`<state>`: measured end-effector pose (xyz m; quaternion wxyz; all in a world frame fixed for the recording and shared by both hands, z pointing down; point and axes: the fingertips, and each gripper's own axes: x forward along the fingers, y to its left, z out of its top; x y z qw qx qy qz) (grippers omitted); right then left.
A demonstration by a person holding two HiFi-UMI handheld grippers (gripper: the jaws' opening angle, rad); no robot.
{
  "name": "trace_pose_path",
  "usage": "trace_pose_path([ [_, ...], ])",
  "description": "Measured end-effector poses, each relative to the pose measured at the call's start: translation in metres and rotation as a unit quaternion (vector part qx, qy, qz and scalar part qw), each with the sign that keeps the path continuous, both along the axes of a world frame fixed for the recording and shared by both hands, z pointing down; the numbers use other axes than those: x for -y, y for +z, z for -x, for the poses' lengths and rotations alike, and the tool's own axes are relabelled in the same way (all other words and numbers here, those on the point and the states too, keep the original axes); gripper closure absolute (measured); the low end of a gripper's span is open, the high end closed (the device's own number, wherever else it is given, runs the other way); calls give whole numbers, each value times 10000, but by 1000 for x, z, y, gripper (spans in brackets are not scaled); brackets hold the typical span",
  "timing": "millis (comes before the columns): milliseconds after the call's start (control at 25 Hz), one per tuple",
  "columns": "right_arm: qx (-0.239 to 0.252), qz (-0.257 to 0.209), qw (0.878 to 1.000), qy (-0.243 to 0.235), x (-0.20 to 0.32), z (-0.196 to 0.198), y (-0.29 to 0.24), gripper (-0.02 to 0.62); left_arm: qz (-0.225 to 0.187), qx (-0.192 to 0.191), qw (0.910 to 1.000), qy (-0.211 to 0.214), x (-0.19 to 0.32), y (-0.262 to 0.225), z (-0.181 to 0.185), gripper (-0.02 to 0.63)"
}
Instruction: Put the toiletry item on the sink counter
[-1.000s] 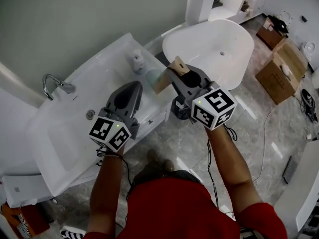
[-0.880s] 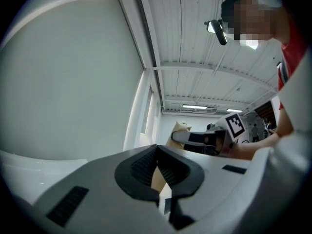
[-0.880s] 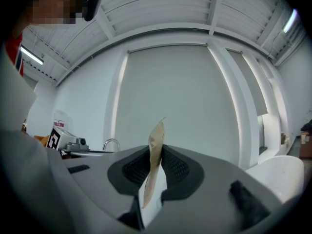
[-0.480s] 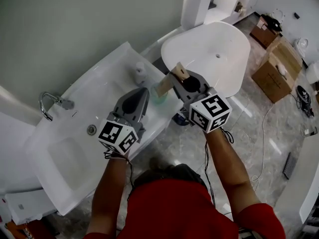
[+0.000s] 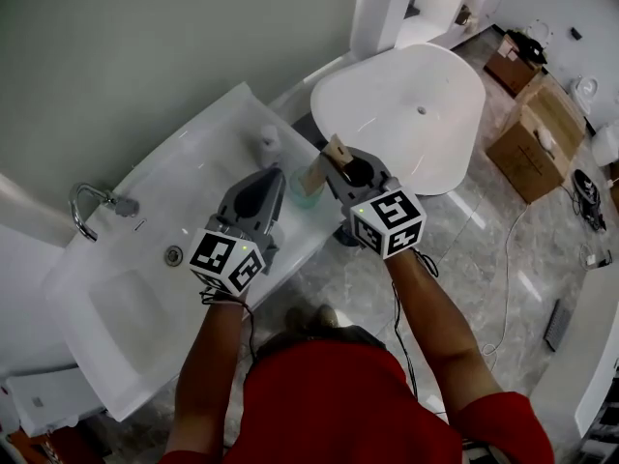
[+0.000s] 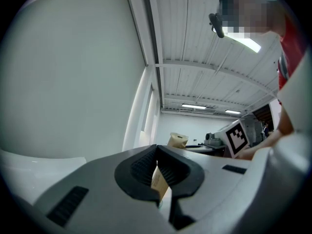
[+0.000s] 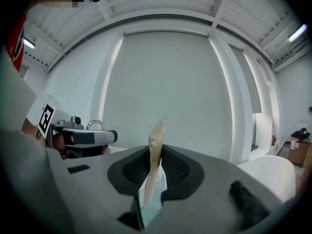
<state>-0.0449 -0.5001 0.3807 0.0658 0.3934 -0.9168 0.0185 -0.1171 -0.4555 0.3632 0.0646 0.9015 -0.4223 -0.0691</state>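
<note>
Two ribbed pads of the right gripper are clamped on a tan pouch, which stands edge-on between them and rises past their tips. We note a pale green, see-through piece at the pouch's lower end. We cannot tell whether it belongs to the pouch or stands on the counter beneath. From the head view we place the pouch over the counter's right end, tilted, with its top toward the tub. Whether it touches the counter we cannot tell.

The left gripper has its tips brought together. A tan printed strip shows in the slot behind those tips; we cannot tell whether it sits between the pads or lies beyond them. This gripper hangs just beside the pouch, on its left, over the counter, and points toward the grey wall.

Outward from there we record a white bottle upright on the counter, near both grippers but apart from them. The basin takes up the counter's left part, with a drain and a chrome faucet on the wall side. The white tub stands right of the counter, and cardboard boxes sit on the marble floor beyond it.
</note>
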Motion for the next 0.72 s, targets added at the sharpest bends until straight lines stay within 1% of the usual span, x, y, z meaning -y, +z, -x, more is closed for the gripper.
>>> trace_pose_path([
  [240,-176,295,9994,-30,7,7,35,528,109,40,9999,-15,4,13,-2,588],
  [520,-198,559,9982,-52,16,11,55,526,212,46,9998,6,9,22,-3,588],
  [720,-389,835,9957,-116,21,13,75,526,258,19,9997,20,15,26,-2,588],
])
